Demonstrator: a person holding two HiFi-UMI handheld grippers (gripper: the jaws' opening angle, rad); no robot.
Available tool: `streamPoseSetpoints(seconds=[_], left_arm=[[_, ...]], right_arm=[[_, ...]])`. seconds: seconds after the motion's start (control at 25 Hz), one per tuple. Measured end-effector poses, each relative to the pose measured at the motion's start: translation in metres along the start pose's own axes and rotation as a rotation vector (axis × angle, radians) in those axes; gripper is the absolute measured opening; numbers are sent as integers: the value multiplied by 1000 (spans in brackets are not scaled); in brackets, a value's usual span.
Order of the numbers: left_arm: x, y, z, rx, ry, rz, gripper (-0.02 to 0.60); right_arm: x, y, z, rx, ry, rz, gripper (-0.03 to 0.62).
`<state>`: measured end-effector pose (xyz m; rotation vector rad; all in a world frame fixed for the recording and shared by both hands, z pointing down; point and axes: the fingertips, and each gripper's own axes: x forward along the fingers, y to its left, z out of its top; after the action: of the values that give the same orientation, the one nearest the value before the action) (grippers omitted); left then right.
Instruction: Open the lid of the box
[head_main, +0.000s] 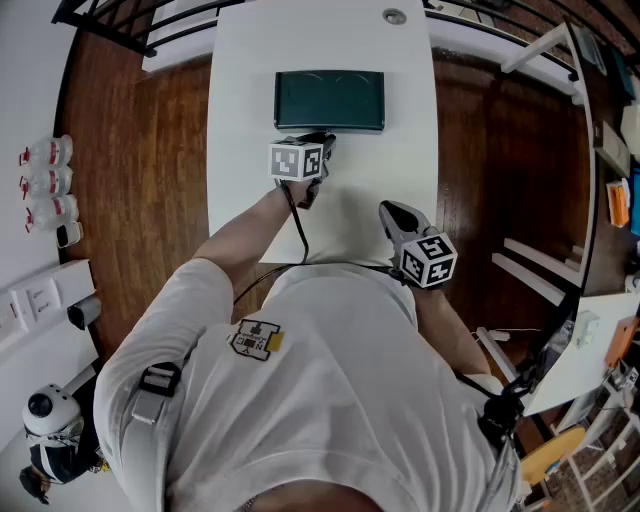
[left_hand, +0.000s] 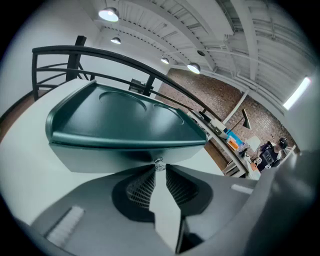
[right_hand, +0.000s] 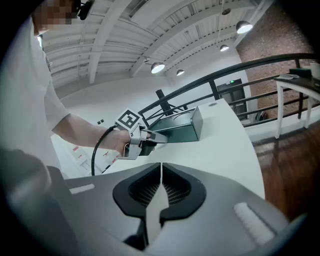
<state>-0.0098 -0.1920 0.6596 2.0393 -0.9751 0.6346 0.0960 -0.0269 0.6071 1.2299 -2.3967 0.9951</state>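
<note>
The dark green box (head_main: 329, 100), lid down, stands at the far middle of the white bench (head_main: 240, 200). The left gripper (head_main: 321, 138) meets its near edge with jaws narrowed onto a small shiny tab (left_hand: 159, 163), seemingly the lifting point. The right gripper (head_main: 386, 209), jaws together and empty, waits back by the person's body, clear of the lid's swing.

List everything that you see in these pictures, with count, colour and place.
box: 1, dark green, lid down, far middle of table
table: 1, white, centre
metal disc: 1, silver, table's far end
bottles: 3, clear with red, far left
railing: 1, black, beyond table
floor: 1, brown wood, beside table
small metal piece: 1, shiny, box's front edge
left hand-held gripper: 1, grey, jaws on small metal piece
right hand-held gripper: 1, grey, jaws shut, empty, over table's near end
</note>
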Motion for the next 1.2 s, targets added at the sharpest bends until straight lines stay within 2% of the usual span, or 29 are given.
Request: streamPoseSetpoints(seconds=[0.16,0.44,0.68,0.96,1.08,1.2], left_arm=[[2,-4,-30,-30,35,-46,66],[-24,-22,-77,-70,92,-91,66],[-37,-31,-109,-84,123,-108,66],[-39,-30,-112,-76,98,-105,67],[-37,-31,-112,-80,93,-136,67],[-41,-38,-118,-66,93,-173,104]], right_arm=[[-4,5,-5,-1,-4,-3,9],[-3,14,-7,-19,-10,12,8],[-4,18,-7,-27,-15,20,8],[-5,21,-8,-42,-14,25,8],[-4,20,-6,-44,-15,29,8],[-5,19,-6,-45,-17,34,8]])
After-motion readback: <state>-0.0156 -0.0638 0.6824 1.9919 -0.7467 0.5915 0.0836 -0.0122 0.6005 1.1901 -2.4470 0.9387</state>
